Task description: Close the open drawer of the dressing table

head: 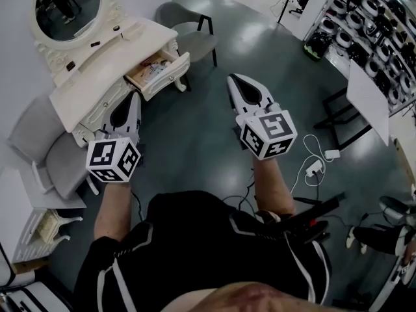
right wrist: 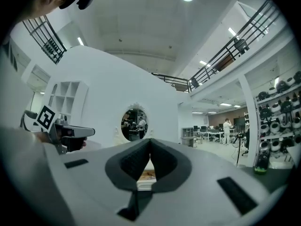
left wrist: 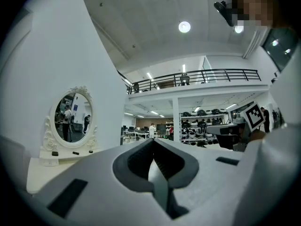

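Cream-white drawer stands pulled well out of the front of the dressing table, at the end nearest the grey chair. Its inside is wood-toned and holds a few small items, too small to identify. The table sits against the white wall, and an oval mirror in a carved white frame stands on its top. A padded grey seat stands at the table's other end.

Left gripper: held near the table's front edge, tips pointing at it, beside the open drawer but not touching it. Its own view shows the two jaws pressed together at the tips with nothing between them.

Right gripper: over the bare grey floor, well apart from the drawer and level with it in the head view. Its jaws also meet at the tips and pinch nothing. Through the hollow behind those tips the drawer's wooden interior is visible straight ahead.

Both grippers are at roughly the same height, side by side, each held by a person in a dark top.

Surroundings: white cables and a small adapter lie on the floor to the right. Racks of helmets line the far right, and a white board rests on a black stand.
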A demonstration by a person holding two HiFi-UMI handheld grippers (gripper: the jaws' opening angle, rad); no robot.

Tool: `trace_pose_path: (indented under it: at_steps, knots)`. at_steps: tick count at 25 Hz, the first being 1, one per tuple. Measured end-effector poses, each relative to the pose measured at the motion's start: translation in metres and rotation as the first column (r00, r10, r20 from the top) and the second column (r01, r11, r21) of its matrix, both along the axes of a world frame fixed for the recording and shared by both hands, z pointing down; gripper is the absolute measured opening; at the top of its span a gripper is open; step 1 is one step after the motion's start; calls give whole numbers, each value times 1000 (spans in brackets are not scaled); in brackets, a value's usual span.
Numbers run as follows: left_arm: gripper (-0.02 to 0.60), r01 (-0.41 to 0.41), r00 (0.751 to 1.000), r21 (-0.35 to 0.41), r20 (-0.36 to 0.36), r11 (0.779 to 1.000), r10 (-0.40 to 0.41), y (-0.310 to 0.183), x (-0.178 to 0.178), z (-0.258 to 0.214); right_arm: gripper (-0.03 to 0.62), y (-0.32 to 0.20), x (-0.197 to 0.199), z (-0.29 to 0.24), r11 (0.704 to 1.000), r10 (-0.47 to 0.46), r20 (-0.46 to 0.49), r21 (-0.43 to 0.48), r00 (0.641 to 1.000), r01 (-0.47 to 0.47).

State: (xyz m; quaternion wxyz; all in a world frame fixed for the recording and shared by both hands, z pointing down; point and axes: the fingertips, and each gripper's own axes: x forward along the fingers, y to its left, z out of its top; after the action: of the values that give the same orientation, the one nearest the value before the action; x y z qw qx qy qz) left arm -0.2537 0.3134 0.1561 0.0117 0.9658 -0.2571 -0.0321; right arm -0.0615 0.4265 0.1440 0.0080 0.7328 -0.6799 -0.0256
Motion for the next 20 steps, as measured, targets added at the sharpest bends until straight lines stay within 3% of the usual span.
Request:
trace_pose_path:
  at_steps: [8,20]
  knots:
    - [3,12,999,-5,43,1000,-12,-13,24,15,5,-22,18,11,999,-37,22,-13,999,37]
    - [3,35,999,5,10,999,-35,-125,50,18,5,-126,47,10,998,-44,-16,-49,999,43]
